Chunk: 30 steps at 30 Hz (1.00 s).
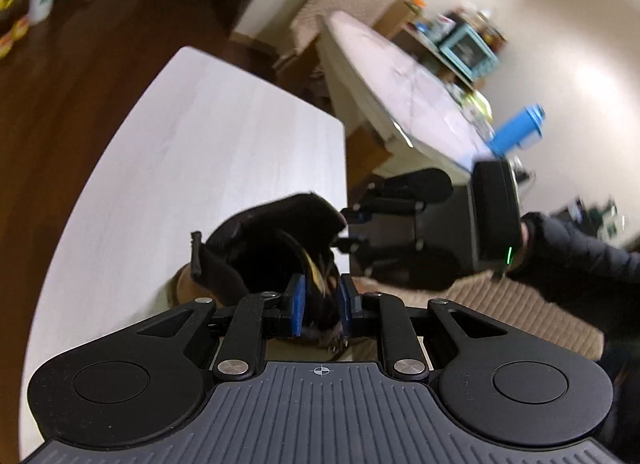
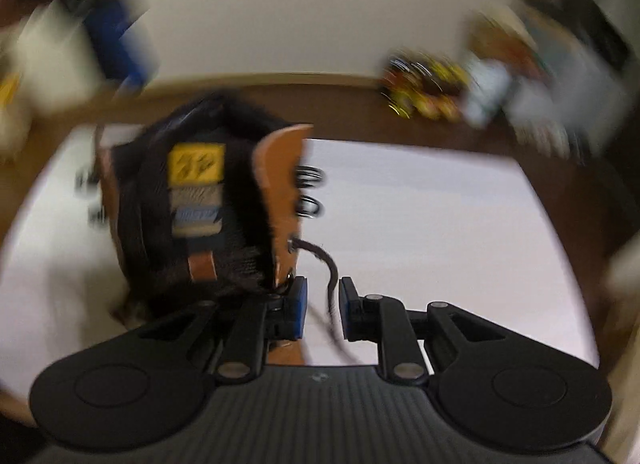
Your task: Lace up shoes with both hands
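A brown boot [image 2: 200, 208] with a black lining was seen standing on a white table [image 2: 440, 224], its open top turned toward the right wrist camera. A yellow label [image 2: 196, 165] was sewn on the inside of the tongue, with paler labels below it. On the right edge of the boot, metal lace hooks [image 2: 310, 176] were seen sticking out, blurred by motion. A dark lace [image 2: 330, 268] was led out of an eyelet low on that edge and hung down between the blue pads [image 2: 301, 304] of the right gripper [image 2: 322, 306]. The jaws of that gripper were parted by a narrow gap, and the lace passed through the gap without clearly being touched by either pad.

In the left wrist view the boot [image 1: 276, 240] was seen from its collar side, close in front of the camera and at the near right part of the table [image 1: 180, 168]. The left gripper [image 1: 320, 300] was nearly closed, and part of the boot's dark upper, with a glimpse of yellow, was pinched between its blue pads [image 1: 297, 304]. Exactly which part was held could not be told because of blur. The right gripper [image 1: 348, 230] was seen to the right of the boot, its fingertips just beside the collar, held by an arm in a dark sleeve [image 1: 580, 256].
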Tool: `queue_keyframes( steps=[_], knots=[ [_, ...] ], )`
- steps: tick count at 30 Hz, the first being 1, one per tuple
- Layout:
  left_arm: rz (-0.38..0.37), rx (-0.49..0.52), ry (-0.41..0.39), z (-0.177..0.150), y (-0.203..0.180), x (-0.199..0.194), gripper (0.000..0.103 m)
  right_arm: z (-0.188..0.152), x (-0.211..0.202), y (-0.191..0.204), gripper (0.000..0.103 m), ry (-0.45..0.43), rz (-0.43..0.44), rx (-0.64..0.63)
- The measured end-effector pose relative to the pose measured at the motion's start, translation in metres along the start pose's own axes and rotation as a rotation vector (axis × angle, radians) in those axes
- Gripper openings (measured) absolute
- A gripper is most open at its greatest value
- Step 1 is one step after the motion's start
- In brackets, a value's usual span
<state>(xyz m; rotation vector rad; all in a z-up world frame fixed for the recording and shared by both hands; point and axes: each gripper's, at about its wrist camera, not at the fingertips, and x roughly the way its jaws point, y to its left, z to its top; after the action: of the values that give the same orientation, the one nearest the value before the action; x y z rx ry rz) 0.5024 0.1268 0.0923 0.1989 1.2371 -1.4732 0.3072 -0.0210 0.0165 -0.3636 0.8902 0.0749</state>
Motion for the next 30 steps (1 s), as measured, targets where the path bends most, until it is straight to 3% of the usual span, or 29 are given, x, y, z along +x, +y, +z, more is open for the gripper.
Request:
queue_keyframes(
  steps=[2,5,6,7,11,18,20,23,30],
  knots=[
    [0.046,-0.024,-0.005,0.002,-0.004,0.006,0.018,-0.001,0.005,0.008,0.019,-0.053,0.004,-0.166],
    [0.065,-0.060,0.001,0.002,-0.005,0.015,0.018,-0.004,0.005,0.005,0.017,-0.086,0.038,-0.261],
    [0.089,-0.056,0.018,0.004,-0.010,0.024,0.018,-0.006,0.004,0.003,0.014,-0.092,0.059,-0.288],
    [0.104,-0.048,0.036,0.007,-0.012,0.031,0.018,-0.008,0.003,0.001,0.003,-0.091,0.073,-0.306],
    [0.156,-0.005,0.116,0.016,-0.017,0.059,0.018,-0.010,-0.005,-0.006,0.003,-0.097,0.084,-0.263],
    [0.126,-0.008,0.148,0.016,-0.013,0.071,0.013,-0.020,-0.009,-0.011,0.002,-0.097,0.054,-0.241],
    [0.121,-0.005,0.147,0.012,-0.013,0.069,0.011,-0.027,-0.007,-0.051,0.000,-0.058,-0.040,-0.025],
    [0.115,-0.014,0.140,0.006,-0.012,0.066,0.011,-0.039,-0.006,-0.090,0.000,-0.001,-0.155,0.175],
    [0.127,-0.031,0.036,0.001,-0.023,0.041,0.012,-0.051,-0.024,-0.092,0.002,-0.004,-0.057,0.320]
  ],
)
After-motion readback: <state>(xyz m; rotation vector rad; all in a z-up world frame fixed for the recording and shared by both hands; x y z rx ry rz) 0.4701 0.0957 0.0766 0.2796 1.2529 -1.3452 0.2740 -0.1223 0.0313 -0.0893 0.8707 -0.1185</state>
